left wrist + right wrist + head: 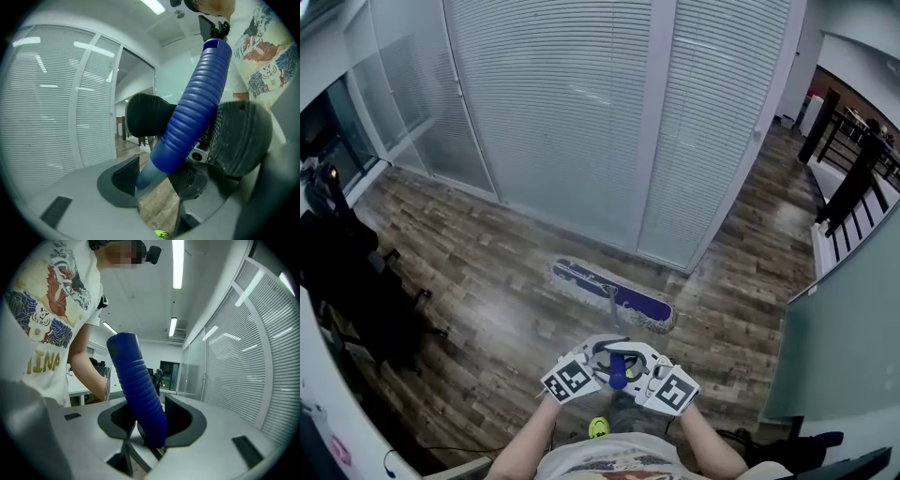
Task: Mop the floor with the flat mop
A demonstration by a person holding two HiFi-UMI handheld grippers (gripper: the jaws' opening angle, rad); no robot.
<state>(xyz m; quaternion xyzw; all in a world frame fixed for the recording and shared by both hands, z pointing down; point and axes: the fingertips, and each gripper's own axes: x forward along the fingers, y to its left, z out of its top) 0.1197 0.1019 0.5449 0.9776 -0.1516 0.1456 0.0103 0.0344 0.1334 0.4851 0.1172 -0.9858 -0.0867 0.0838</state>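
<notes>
The flat mop's head [614, 295], purple on top with a pale fringe, lies flat on the wood floor in front of the glass wall. Its thin shaft [610, 302] rises toward me and ends in a blue ribbed grip [618, 368]. My left gripper [598, 361] and right gripper [639, 367] close on that grip from either side, right in front of my body. In the left gripper view the blue grip [197, 108] runs slantwise between the dark pads [123, 174]. In the right gripper view the blue grip [136, 380] stands upright, filling the gap between the jaws.
A glass wall with shut white blinds [609, 112] stands just beyond the mop head. A black chair [356, 281] sits at the left. At the right are a frosted glass partition [844, 328] and a dark railing [853, 178]. A yellow-green object [598, 427] is at my feet.
</notes>
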